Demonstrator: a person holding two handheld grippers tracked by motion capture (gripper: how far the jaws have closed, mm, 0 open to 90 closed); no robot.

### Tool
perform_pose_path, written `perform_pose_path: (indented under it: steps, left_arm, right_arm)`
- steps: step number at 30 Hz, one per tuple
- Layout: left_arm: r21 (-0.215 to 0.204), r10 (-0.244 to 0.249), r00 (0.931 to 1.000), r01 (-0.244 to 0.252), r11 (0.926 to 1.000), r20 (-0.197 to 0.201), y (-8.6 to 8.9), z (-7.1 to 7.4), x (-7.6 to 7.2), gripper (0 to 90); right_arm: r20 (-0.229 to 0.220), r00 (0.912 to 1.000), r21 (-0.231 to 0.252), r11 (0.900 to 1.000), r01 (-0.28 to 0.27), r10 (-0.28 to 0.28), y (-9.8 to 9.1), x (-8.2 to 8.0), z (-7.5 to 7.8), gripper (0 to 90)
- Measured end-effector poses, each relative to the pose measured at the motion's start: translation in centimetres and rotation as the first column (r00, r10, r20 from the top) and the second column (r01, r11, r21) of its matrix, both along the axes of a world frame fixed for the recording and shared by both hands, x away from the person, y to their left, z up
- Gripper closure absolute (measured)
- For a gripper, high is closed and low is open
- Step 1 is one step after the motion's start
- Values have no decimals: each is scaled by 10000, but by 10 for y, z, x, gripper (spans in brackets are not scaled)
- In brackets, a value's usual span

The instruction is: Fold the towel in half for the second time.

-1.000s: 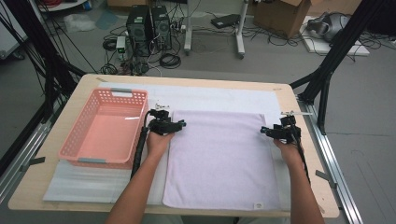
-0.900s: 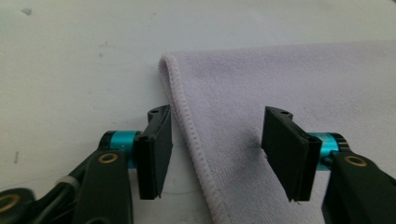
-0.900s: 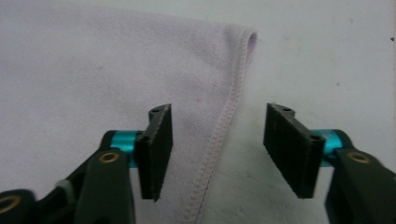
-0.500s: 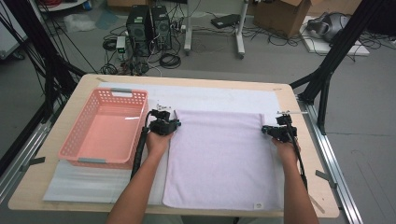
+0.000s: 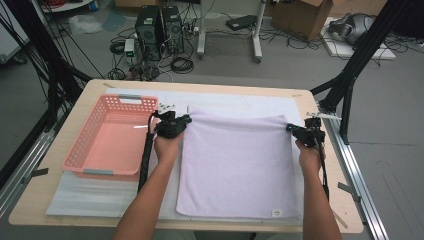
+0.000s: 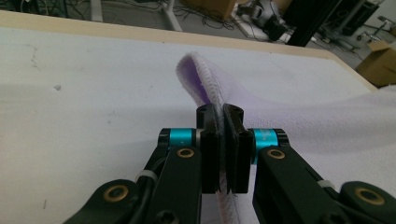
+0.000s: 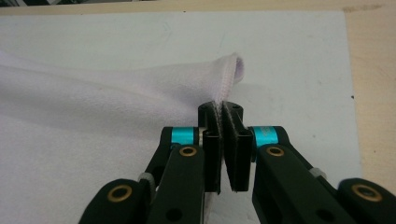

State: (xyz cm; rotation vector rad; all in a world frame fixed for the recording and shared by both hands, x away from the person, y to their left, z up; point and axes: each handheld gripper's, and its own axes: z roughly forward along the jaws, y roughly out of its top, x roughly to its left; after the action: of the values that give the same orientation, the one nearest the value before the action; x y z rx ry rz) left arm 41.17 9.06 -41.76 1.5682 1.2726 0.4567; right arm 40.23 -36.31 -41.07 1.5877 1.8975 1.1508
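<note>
Seen from above: a light wooden table (image 5: 60, 200) with a white foam sheet (image 5: 235, 102) spread over most of its top. On that sheet, in the middle and right part, a square lilac terry towel (image 5: 235, 165), flat except along its far edge. On the left side of the table, a pink plastic mesh basket (image 5: 110, 142), in the same place as before.

At the far left corner of the towel, the left gripper (image 5: 186, 120); at the far right corner, the right gripper (image 5: 290, 128). One second ago both with jaws wide apart just over those corners; since then closed, now clenched on the cloth. In the left gripper view, the left gripper (image 6: 223, 140) with the hemmed towel edge (image 6: 205, 88) pinched between its black pads, the corner standing up in a fold beyond the tips. In the right gripper view, the right gripper (image 7: 223, 140) grasping the stitched edge (image 7: 229, 79) in the same way.

Compared with the earlier pictures, far left corner lifted a little off the sheet, far edge now slightly raised and stretched between the two grippers. Near edge of the towel flat as before, small white label (image 5: 276, 213) unmoved.
</note>
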Motion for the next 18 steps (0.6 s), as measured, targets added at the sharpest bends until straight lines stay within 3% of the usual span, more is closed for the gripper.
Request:
perform_pose_path:
  steps: [3, 9, 12, 13, 18]
  left_arm:
    - [124, -438, 9989, 440, 9990, -143, 0, 1, -6, 856]
    - [-192, -680, 9972, 674, 9975, -327, 5, 8, -20, 855]
    - [-137, -803, 9963, 800, 9967, -299, 7, 8, -26, 854]
    - [152, -1091, 9936, 1096, 9939, -299, 7, 11, -32, 853]
    - [255, -1495, 9887, 1497, 9884, -88, 8, 14, -50, 853]
  right_arm:
    - [-20, 9997, -29, 9997, -223, 223, 1, -4, 2, 869]
    - [25, 9988, 153, 9986, -497, 497, 1, -19, 3, 868]
    - [101, 9980, 250, 9977, -627, 625, -1, -26, 4, 868]
    - [197, 9971, 258, 9969, -741, 736, -2, -34, 6, 867]
    - [252, 9951, 268, 9950, -967, 960, -4, -53, 9, 867]
